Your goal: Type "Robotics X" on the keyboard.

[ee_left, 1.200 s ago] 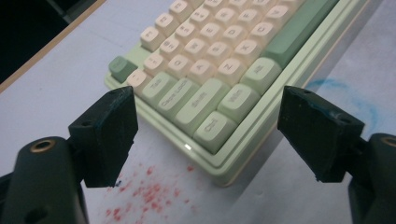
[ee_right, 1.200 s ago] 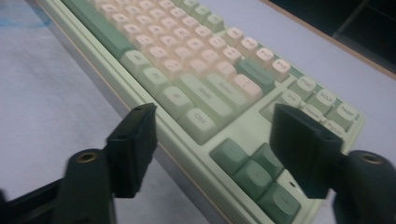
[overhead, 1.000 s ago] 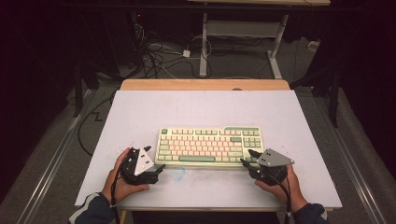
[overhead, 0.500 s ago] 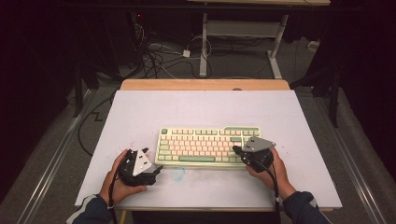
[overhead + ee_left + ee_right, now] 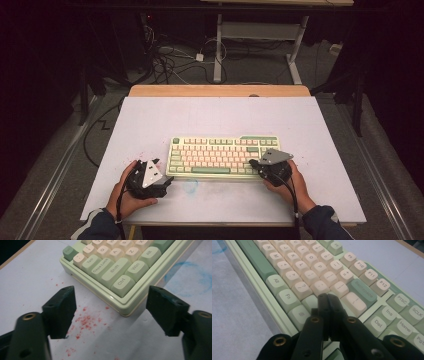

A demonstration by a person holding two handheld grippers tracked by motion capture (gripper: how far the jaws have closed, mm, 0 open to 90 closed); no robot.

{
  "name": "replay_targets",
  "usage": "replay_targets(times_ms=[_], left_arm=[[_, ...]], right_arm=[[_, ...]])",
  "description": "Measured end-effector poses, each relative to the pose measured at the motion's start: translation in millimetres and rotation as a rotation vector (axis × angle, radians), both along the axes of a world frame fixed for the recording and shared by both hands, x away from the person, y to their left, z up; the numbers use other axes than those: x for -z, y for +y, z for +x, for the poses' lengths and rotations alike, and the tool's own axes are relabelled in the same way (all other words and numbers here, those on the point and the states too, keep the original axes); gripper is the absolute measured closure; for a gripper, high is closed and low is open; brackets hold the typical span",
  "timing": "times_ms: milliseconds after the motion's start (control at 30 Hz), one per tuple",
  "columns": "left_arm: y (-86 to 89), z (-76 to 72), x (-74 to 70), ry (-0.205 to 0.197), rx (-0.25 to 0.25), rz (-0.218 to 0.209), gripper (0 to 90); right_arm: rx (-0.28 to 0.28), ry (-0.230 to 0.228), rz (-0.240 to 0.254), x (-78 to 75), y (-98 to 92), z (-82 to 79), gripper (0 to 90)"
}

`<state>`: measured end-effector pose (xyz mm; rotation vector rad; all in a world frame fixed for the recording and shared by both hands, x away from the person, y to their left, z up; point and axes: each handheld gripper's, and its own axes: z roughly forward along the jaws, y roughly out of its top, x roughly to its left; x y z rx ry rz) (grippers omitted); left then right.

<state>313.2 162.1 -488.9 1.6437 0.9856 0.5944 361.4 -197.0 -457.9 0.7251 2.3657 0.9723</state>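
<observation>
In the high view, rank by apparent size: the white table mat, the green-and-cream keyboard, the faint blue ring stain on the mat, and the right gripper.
1. White table mat, by far the largest.
2. Green-and-cream keyboard.
3. Right gripper, black body with a grey three-cornered plate.
4. Faint blue ring stain, smallest, though its pale edge is hard to trace.

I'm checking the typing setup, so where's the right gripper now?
In the high view, the right gripper sits shut over the keyboard's right end.
</observation>
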Motion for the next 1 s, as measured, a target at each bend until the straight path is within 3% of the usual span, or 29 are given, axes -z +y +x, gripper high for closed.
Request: replay_targets(times_ms=[100, 300, 400, 567, 1000], left_arm=[[0.8, -1.4, -3.3, -0.001, 0.005, 0.016, 36.5], [6.3, -0.8, -11.3, 0.039, 0.018, -0.023, 62.4], [9.1, 1.5, -10.1, 0.055, 0.012, -0.009, 72.2], [11.7, 3.0, -12.4, 0.066, 0.017, -0.025, 87.1], [7.4, -0.3, -20.0, 0.063, 0.035, 0.0, 87.1]], right_arm=[[0.004, 0.005, 0.009, 0.6, -1.0, -0.3, 90.0], [0.006, -0.007, 0.012, 1.9, -1.7, -1.7, 90.0], [0.007, -0.012, 0.011, 2.4, -1.6, -2.3, 90.0], [0.004, -0.015, 0.016, 2.9, -2.0, -2.3, 90.0], [0.01, -0.027, 0.012, 3.7, -1.2, -3.8, 90.0]])
